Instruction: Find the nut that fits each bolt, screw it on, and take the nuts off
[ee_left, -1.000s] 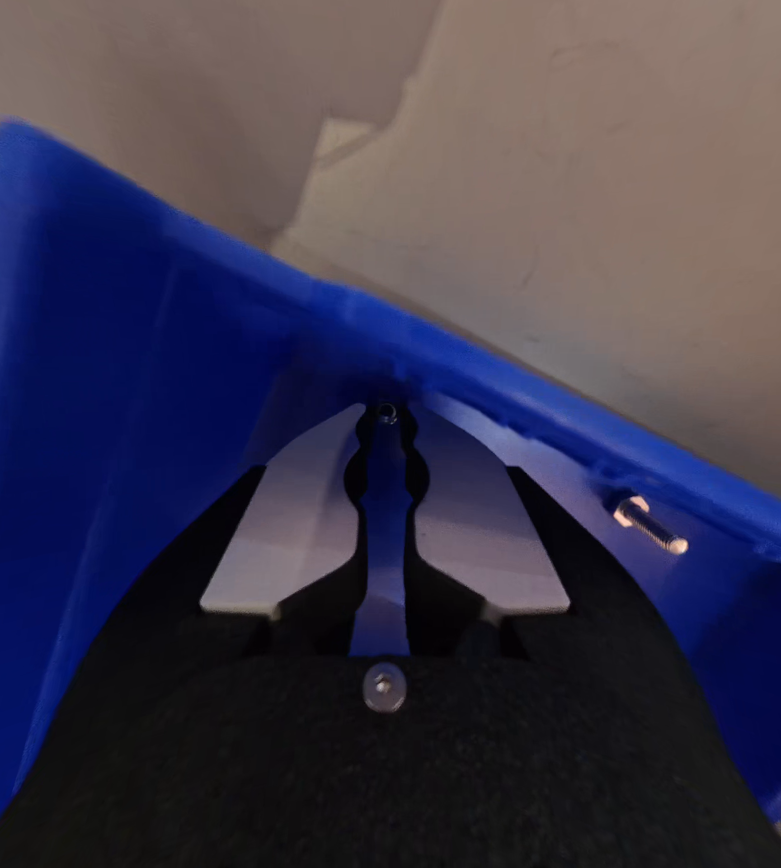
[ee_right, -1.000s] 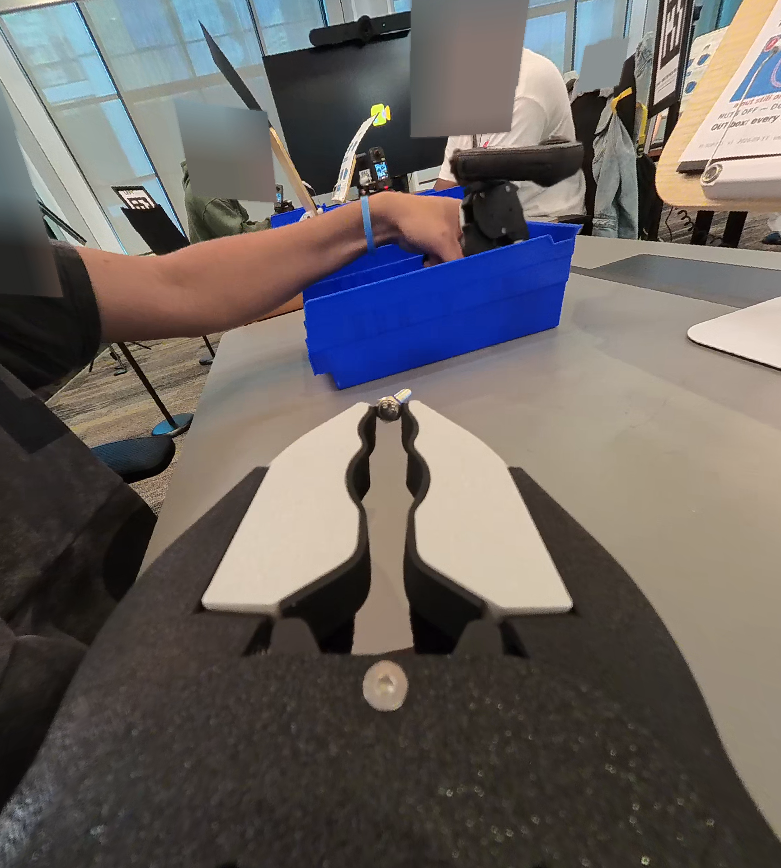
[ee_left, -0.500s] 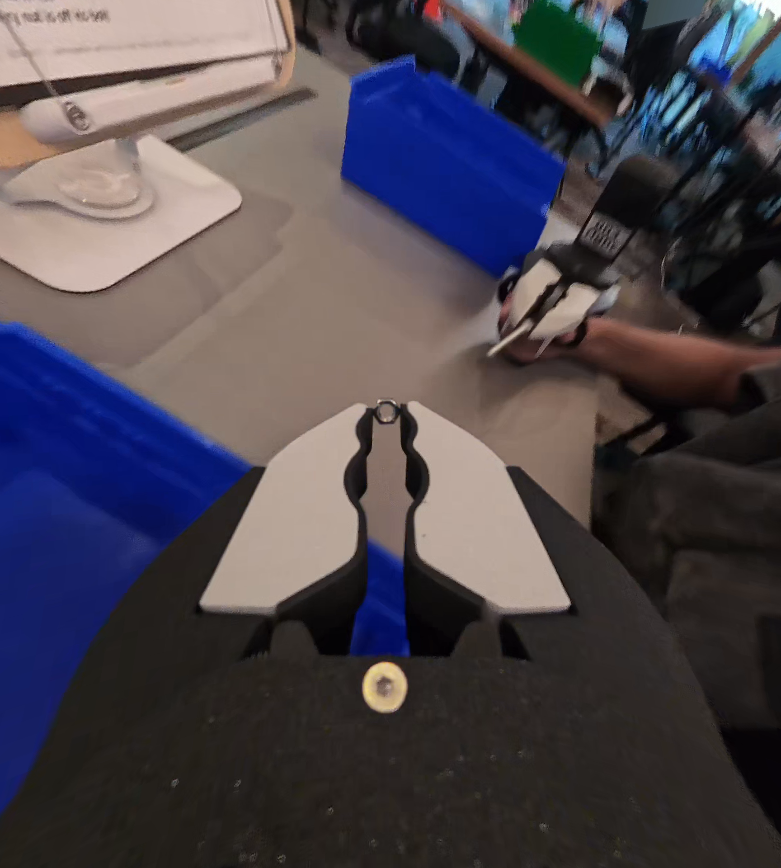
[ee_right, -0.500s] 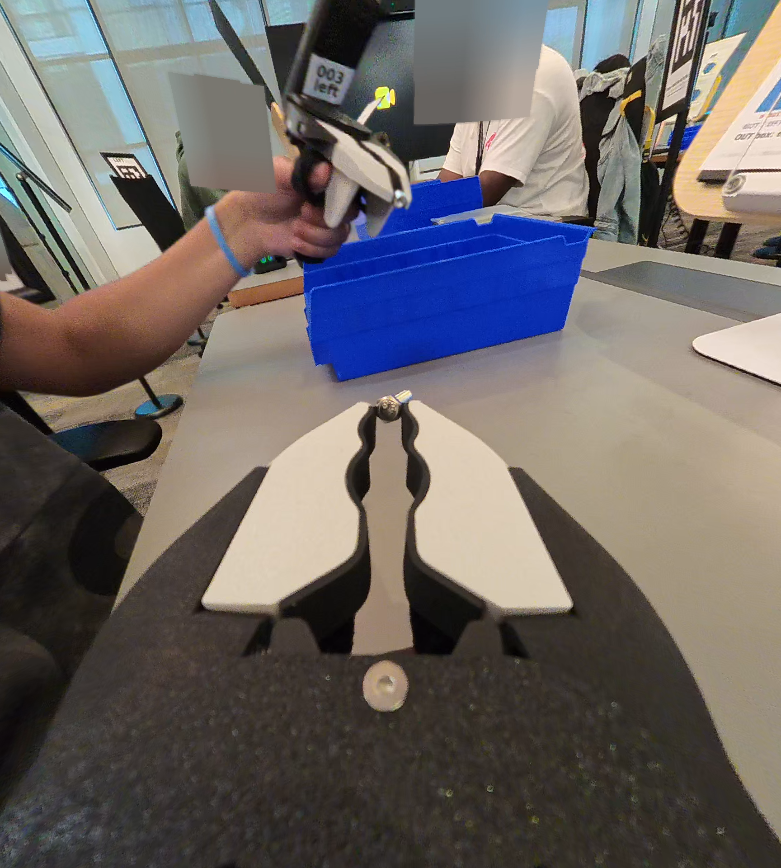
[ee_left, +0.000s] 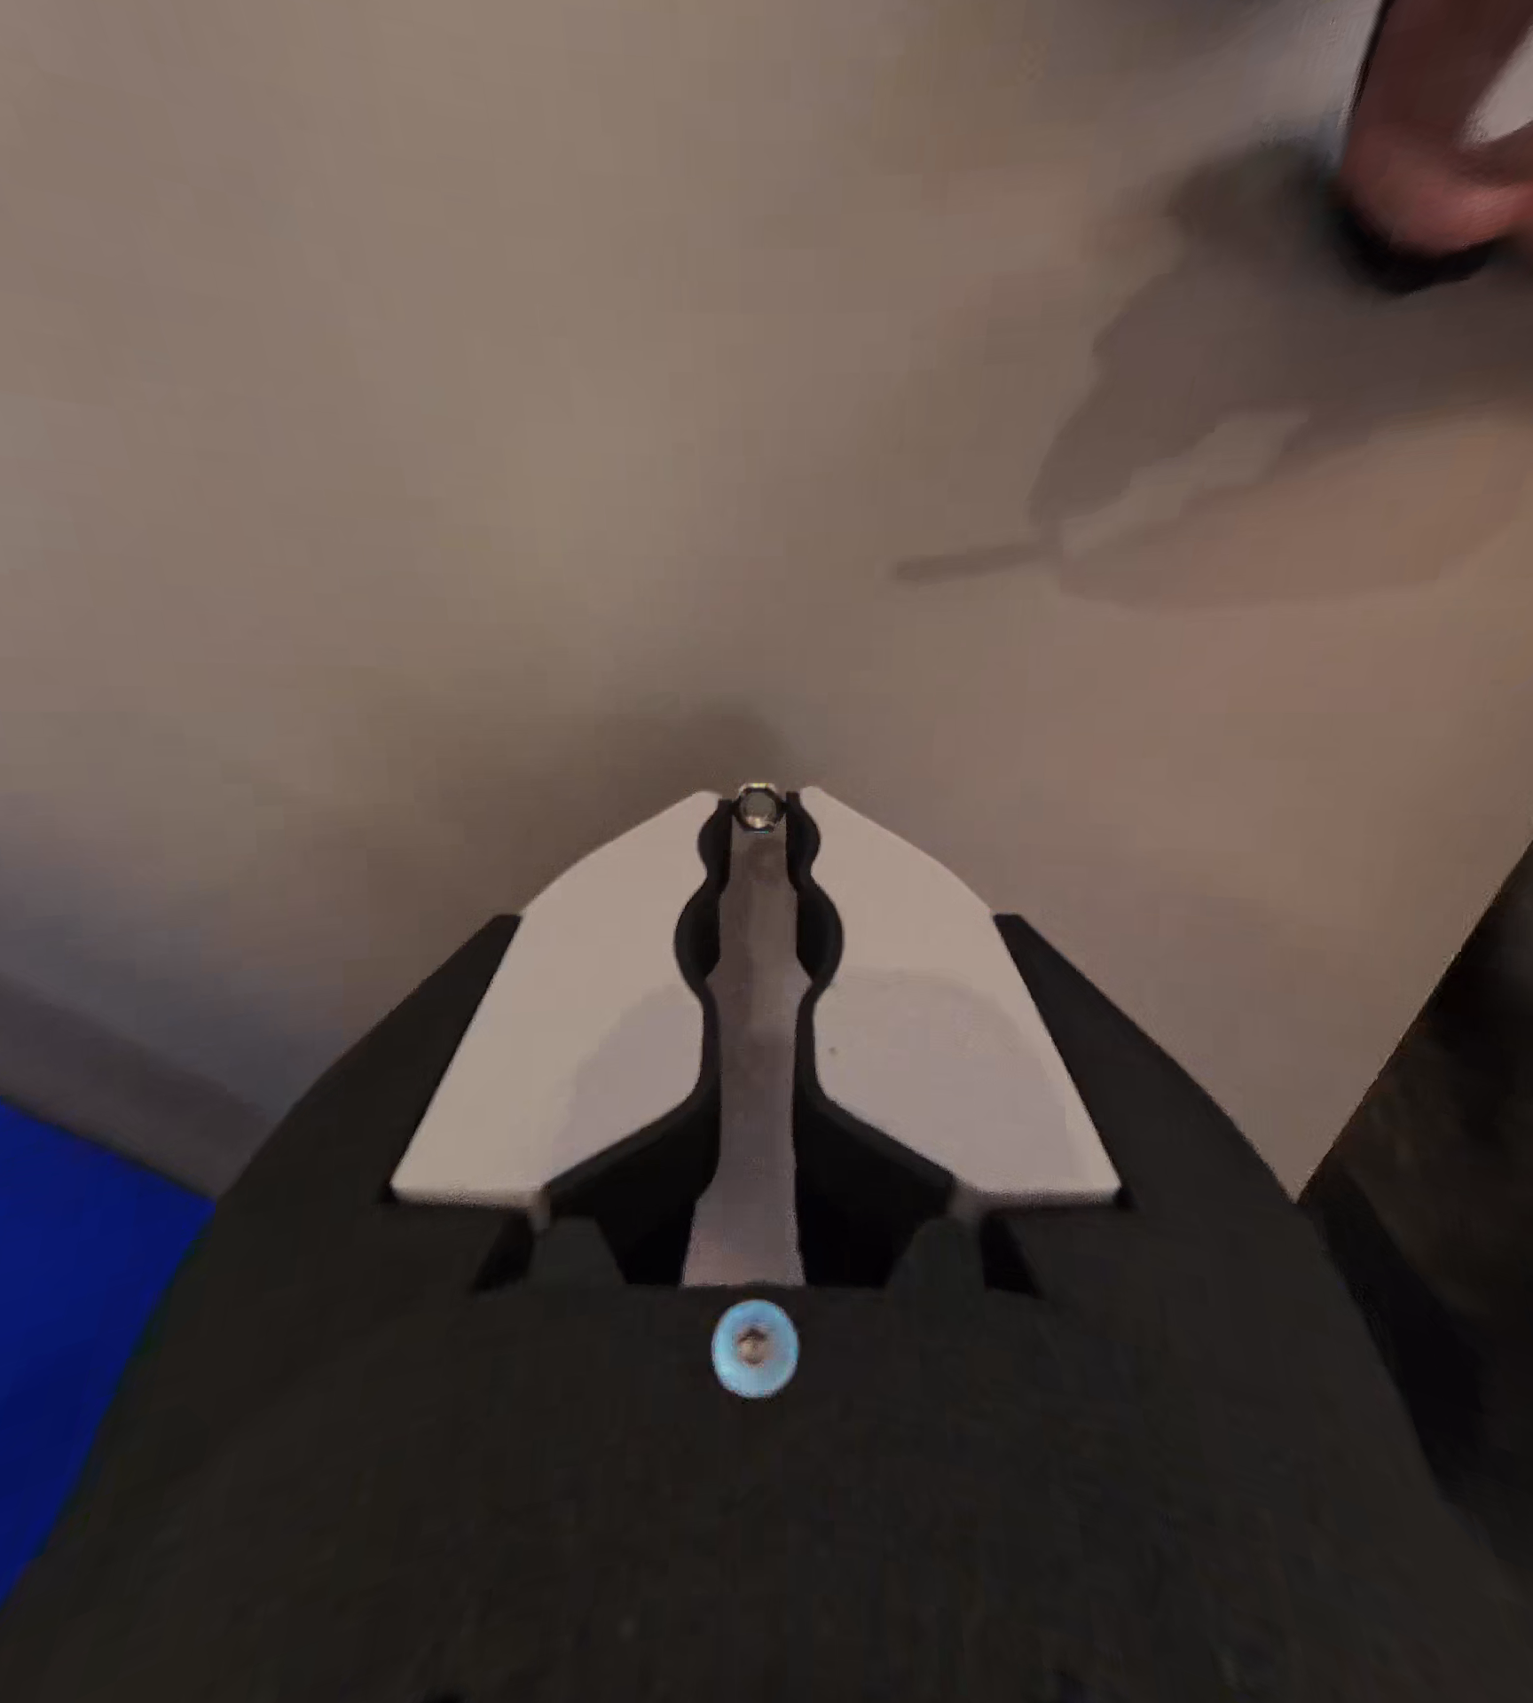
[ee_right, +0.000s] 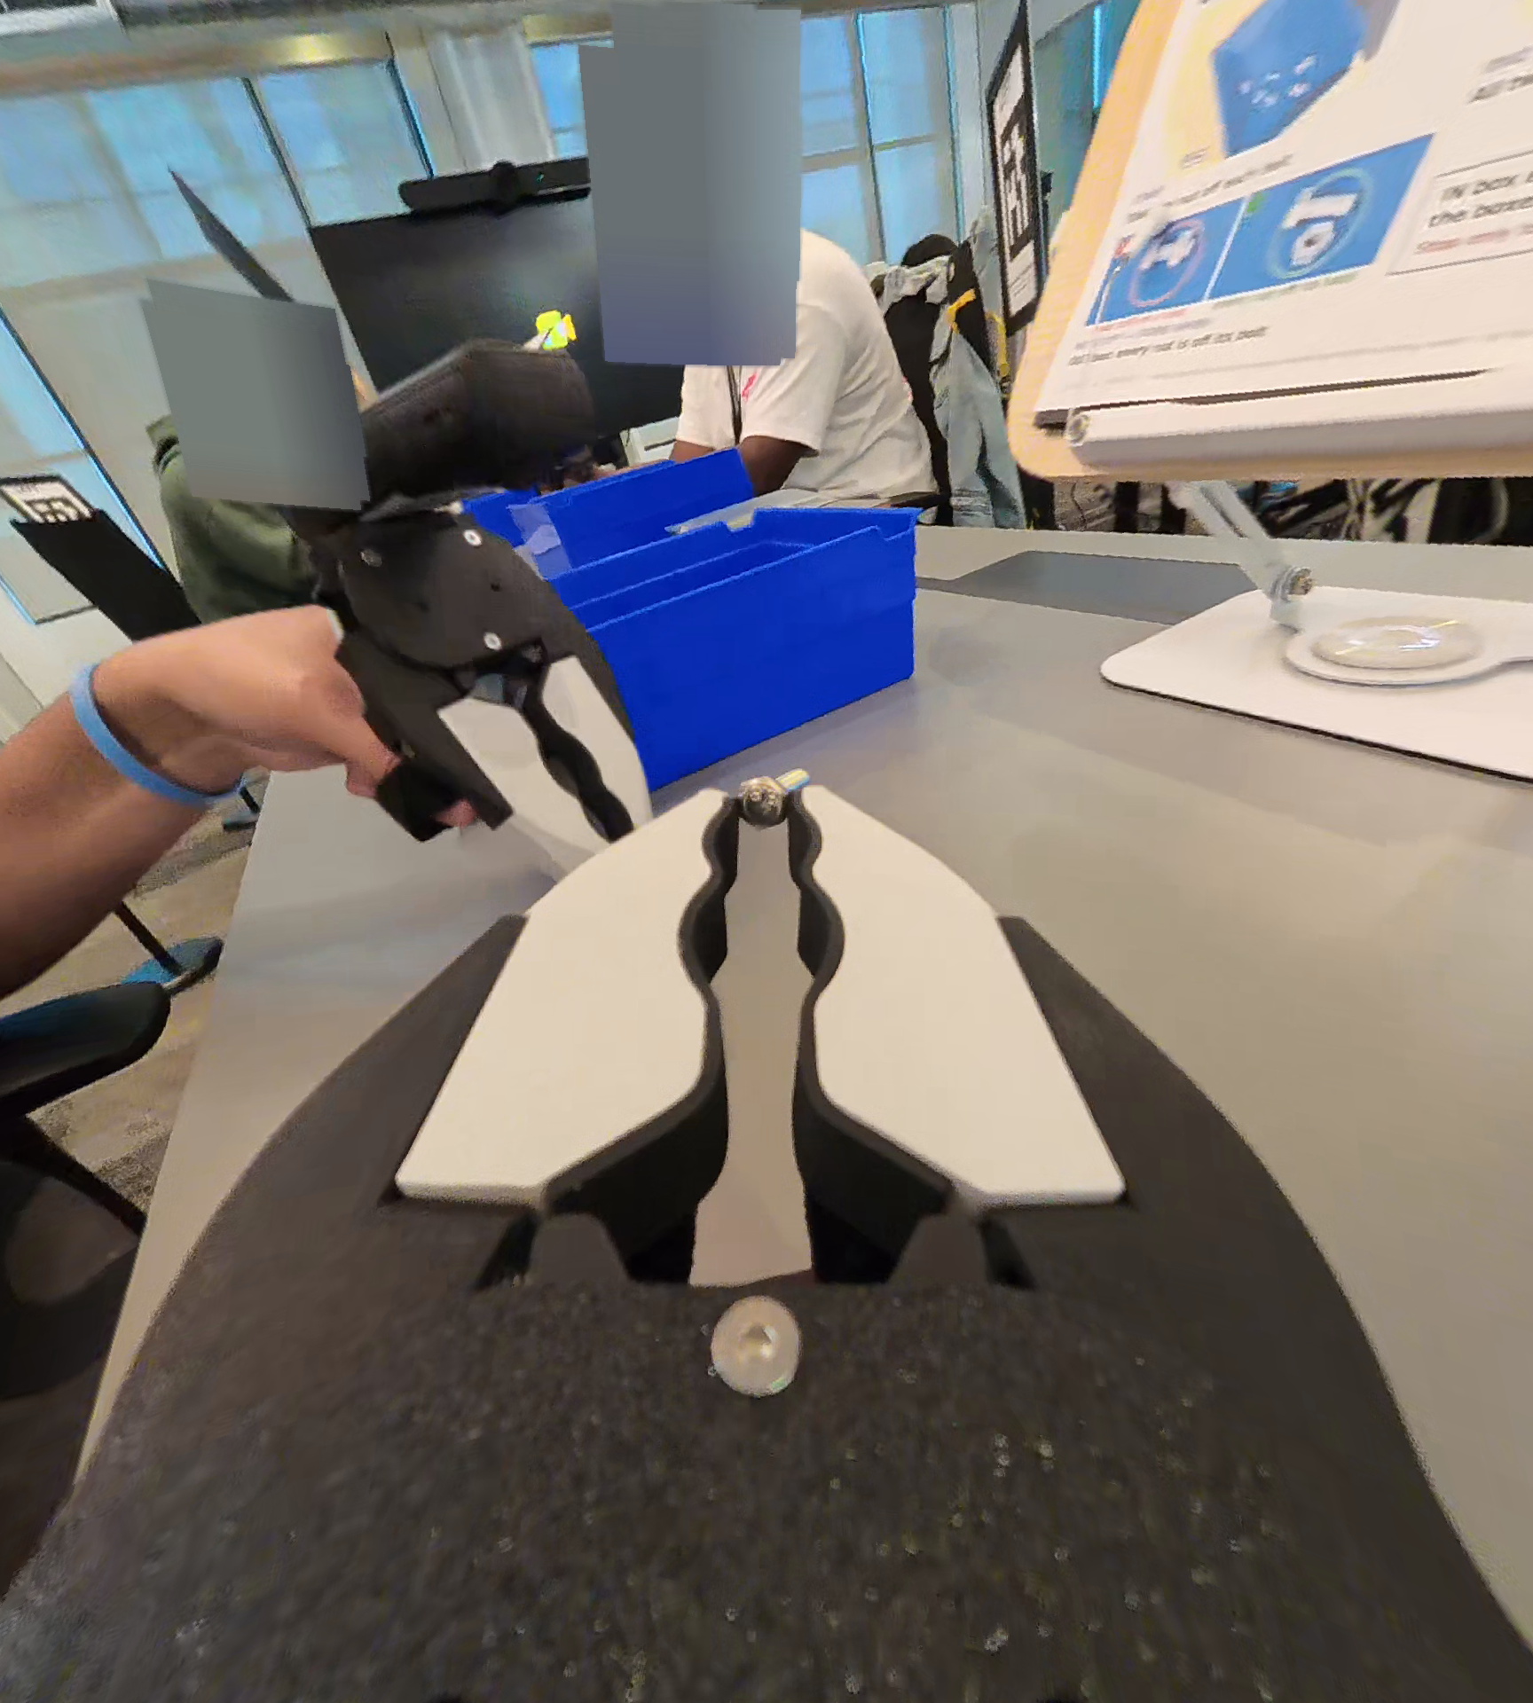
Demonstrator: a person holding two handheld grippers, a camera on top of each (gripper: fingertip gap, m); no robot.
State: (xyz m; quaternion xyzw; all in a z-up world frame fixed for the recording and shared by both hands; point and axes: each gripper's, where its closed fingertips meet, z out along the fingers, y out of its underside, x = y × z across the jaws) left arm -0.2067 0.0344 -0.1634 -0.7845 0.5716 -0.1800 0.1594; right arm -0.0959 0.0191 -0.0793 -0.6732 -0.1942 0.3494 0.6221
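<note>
- Gripping a small hex nut (ee_left: 757,809) at its tips, the left gripper (ee_left: 757,816) points down at the grey table (ee_left: 468,461), frame centre.
- Blue bin (ee_right: 772,645) sits upper centre, right wrist view.
- Right gripper (ee_right: 763,804) pinches a bolt (ee_right: 767,794) at its tips, low over the table, centre frame.

Grey table (ee_right: 1205,968), blue bin (ee_right: 772,663) standing on it (far side), white stand base (ee_right: 1353,691) at right
</note>
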